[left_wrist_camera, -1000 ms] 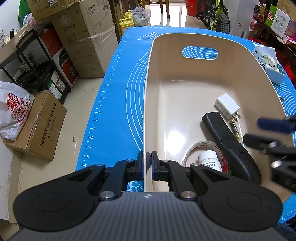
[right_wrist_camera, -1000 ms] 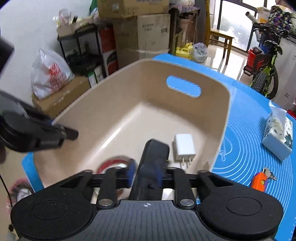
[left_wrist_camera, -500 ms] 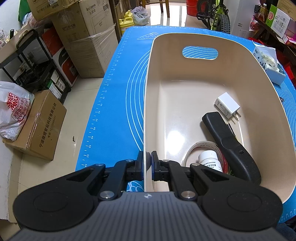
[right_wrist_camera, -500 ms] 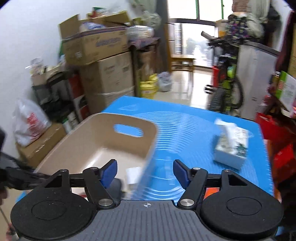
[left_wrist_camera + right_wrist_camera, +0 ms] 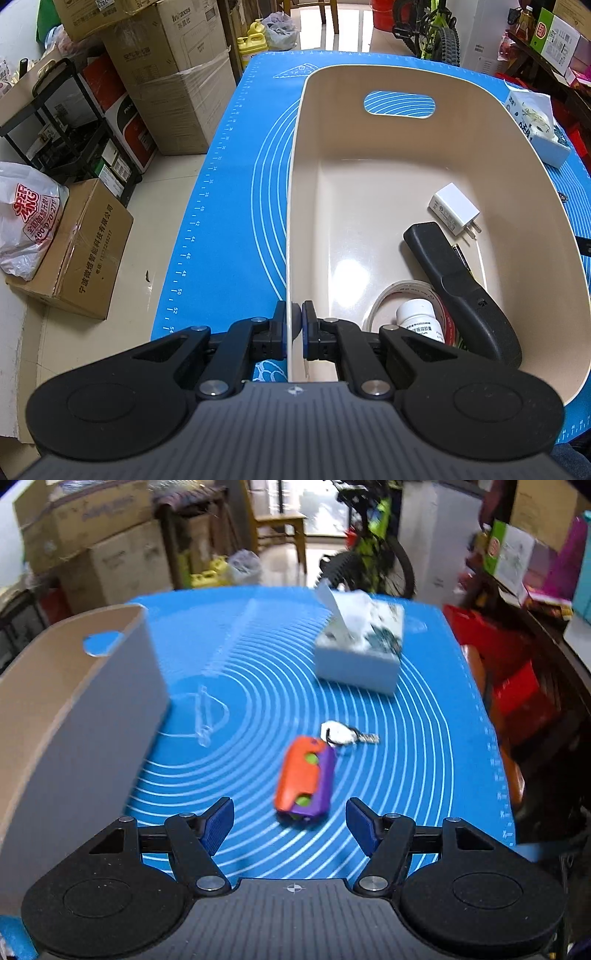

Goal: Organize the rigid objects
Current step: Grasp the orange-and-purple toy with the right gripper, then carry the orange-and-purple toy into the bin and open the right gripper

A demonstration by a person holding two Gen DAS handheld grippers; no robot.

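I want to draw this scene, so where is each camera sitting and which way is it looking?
Left wrist: sits on the left claw, looking steeply down into the beige bin; its fingers pinch the bin's wall.
Right wrist: sits on the right claw, looking down at the orange-and-purple toy, keys and tissue box; its blue pads stand open and empty.
Shared: bin, blue mat, tissue box.

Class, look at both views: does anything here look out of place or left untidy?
Yes. The orange and purple toy with its keys lies loose on the blue mat, outside the beige bin where the charger and other items already sit.
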